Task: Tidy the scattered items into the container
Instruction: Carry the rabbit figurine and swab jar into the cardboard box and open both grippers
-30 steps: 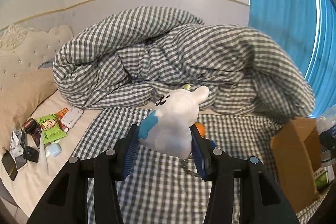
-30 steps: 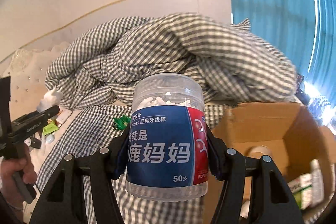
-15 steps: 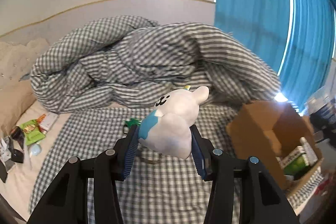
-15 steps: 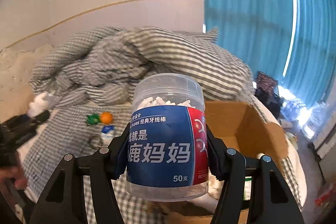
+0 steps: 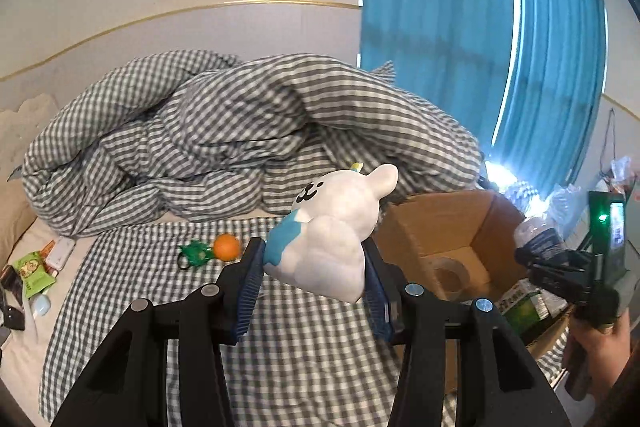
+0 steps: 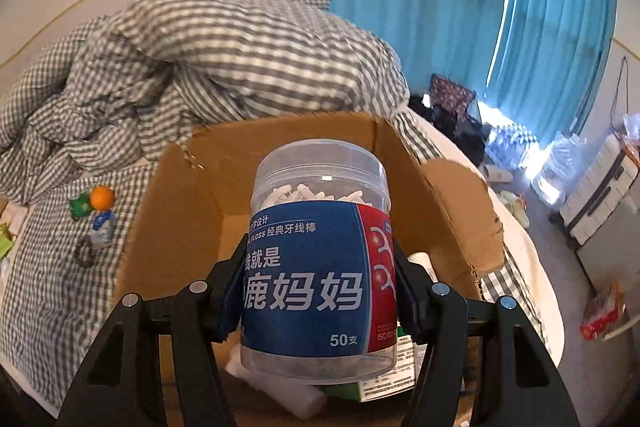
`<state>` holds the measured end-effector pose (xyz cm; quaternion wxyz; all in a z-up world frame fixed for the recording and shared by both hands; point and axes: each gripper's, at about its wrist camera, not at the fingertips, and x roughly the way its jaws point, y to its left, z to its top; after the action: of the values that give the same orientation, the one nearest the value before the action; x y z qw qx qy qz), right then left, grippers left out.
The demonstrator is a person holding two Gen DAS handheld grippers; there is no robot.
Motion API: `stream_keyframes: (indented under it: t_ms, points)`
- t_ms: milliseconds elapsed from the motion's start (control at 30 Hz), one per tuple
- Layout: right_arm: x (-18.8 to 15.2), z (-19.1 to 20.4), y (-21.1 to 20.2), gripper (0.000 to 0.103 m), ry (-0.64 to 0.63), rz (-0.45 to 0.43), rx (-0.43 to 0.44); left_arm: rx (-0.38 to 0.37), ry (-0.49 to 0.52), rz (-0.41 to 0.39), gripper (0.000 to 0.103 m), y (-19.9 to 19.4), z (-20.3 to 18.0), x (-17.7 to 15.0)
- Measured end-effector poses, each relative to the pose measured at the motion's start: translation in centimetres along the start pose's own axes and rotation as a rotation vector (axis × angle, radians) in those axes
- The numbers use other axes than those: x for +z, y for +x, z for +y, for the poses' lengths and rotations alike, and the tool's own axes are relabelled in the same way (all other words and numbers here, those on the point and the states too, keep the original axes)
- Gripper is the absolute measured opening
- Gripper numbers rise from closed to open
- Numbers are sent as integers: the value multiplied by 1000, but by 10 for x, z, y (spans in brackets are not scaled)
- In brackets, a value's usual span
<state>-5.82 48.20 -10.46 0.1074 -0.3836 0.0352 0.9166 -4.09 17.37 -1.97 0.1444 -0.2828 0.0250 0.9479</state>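
My left gripper is shut on a white plush toy with a blue patch, held above the checked bedsheet, left of the open cardboard box. My right gripper is shut on a clear floss-pick jar with a blue and red label, held over the box opening. The right gripper with its jar also shows in the left wrist view above the box's right side. Inside the box lie a tape roll and a green packet.
An orange ball with a green keychain lies on the sheet; it also shows in the right wrist view beside a small blue-white item. A rumpled checked duvet is piled behind. Small packets lie at the bed's left edge.
Both grippers have swung right toward the box. The jar now hangs over the box opening, and the plush is closer to the box's left wall.
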Motion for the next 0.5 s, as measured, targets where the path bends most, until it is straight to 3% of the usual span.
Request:
stream_keyframes:
  t_ms: [67, 100, 167, 500]
  points:
    - [-4, -5, 5, 64, -5, 26, -7, -18, 14, 5, 48, 2, -12, 0]
    - [-6, -7, 4, 78, -1, 26, -11, -30, 23, 8, 48, 4, -20, 1]
    - [-10, -11, -5, 91, 12, 0, -21, -47, 37, 13, 48, 9, -31, 1]
    - [-14, -42, -73, 99, 76, -174, -61, -209, 107, 76, 48, 54, -109, 2]
